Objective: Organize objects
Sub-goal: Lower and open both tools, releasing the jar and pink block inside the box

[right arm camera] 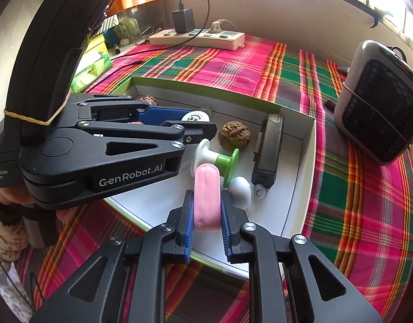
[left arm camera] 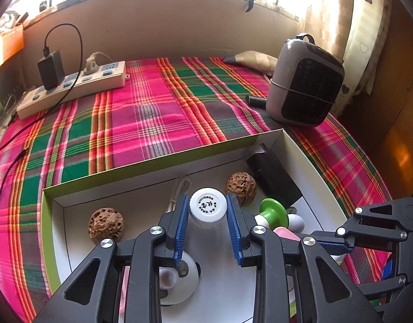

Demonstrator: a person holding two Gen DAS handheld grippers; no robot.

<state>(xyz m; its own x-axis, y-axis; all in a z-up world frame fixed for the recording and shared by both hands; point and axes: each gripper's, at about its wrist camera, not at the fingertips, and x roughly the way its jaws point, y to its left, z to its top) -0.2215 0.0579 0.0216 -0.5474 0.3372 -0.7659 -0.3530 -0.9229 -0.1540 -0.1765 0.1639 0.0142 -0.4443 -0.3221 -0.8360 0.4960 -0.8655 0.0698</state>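
Both grippers hold items over the white box [right arm camera: 300, 167].
Left gripper [left arm camera: 207, 216] clamps a white-capped bottle [left arm camera: 207, 206]; right gripper [right arm camera: 206, 215] pinches a pink piece [right arm camera: 206, 196], angled downward.

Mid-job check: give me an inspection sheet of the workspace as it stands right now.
Surface: plaid cloth covering the top.
Job's things: white box holding two walnuts, black case, green-and-white spool, white egg-shaped piece.
Clutter: grey heater, green packet.
Grippers: left gripper shut on white-capped bottle over the box; right gripper shut on pink piece at the box's near edge.
Cables: power strip with black charger; its black lead trails across the cloth.
Surroundings: wall and bright window behind, curtain at right.
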